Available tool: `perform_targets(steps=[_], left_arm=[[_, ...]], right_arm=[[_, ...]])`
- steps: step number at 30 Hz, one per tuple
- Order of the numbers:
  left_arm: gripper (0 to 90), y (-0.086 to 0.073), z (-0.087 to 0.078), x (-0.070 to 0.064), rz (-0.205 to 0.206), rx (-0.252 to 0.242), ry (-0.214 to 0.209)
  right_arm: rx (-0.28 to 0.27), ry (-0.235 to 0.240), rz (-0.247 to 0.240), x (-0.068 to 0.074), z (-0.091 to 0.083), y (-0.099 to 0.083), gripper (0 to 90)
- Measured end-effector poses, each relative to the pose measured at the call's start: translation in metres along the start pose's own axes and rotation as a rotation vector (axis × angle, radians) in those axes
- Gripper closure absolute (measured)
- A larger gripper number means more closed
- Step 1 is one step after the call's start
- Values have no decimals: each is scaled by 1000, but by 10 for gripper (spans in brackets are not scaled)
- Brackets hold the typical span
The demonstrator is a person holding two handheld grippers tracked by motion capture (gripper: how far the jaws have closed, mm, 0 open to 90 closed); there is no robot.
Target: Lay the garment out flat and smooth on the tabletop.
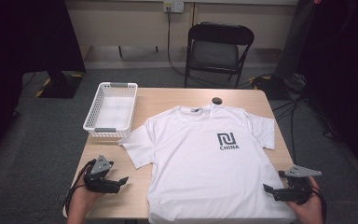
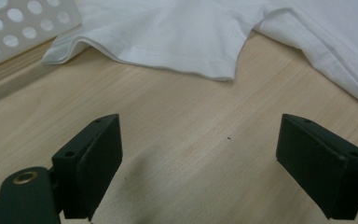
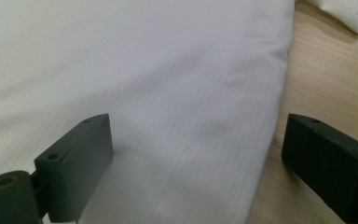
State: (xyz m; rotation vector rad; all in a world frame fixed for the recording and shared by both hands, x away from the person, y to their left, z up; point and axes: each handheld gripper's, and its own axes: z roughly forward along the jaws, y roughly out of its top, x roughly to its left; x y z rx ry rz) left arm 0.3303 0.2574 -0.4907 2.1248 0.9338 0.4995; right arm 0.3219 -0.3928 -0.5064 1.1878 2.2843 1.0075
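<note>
White T-shirt (image 1: 200, 158) spread flat on a wooden table (image 1: 168, 95), a gripper at each near corner.

Printed with "CHINA" on the chest, collar toward the far edge, hem at the near edge. White perforated basket (image 1: 112, 109) at the far left, touching the left sleeve (image 2: 177, 42). Small black round thing (image 1: 217, 100) just beyond the collar. Left gripper (image 1: 114, 179) over bare wood, near the left sleeve, jaws wide apart, holding nothing. Right gripper (image 1: 272, 190) at the shirt's near right side seam (image 3: 272, 116), jaws wide apart, one over cloth, one over wood.

Wooden table (image 1: 168, 100), white T-shirt (image 1: 205, 163), basket (image 1: 112, 109), perhaps a black cap (image 1: 217, 100)
</note>
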Motion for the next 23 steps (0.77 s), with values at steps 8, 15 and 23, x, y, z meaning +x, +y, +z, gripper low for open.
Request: perform_targets(steps=[8,15,23], left_arm=[[142,-3,3,0,29,42,5],[142,-5,5,0,30,61,3],[136,-9,6,2,9,41,-12]], right_arm=[[0,0,1,0,0,0,72],[0,0,1,0,0,0,72],[0,0,1,0,0,0,72]])
